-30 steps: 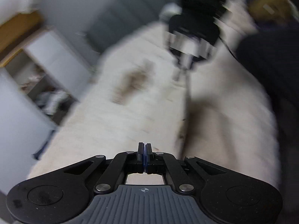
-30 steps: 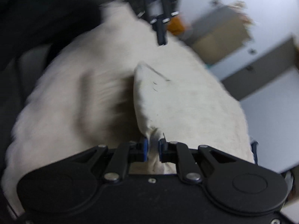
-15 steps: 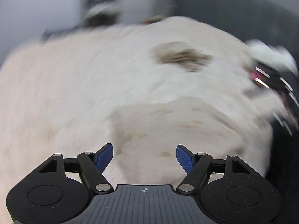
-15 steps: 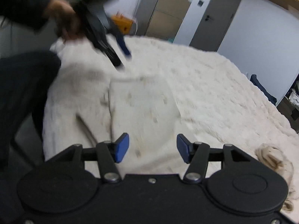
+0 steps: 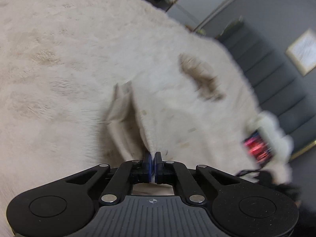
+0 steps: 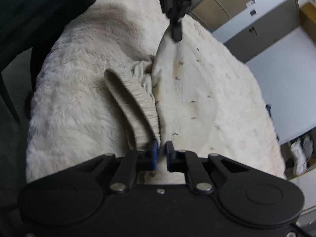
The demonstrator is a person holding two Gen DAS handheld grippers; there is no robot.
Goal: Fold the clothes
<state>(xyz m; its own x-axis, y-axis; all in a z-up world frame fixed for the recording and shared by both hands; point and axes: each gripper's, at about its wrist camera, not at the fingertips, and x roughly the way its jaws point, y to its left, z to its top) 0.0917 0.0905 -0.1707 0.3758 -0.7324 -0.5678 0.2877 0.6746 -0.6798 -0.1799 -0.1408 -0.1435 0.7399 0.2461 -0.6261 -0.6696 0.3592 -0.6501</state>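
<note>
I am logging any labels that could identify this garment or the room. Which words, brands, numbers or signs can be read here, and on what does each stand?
None can be read.
Cream garment, with ribbed waistband: no tag or print shows.
Framed picture on the grey wall: too blurred to tell whether it holds text.
Small dark plate on the grey cabinet: too small to read.
Left gripper's base: only a crosshair mark, no letters.
</note>
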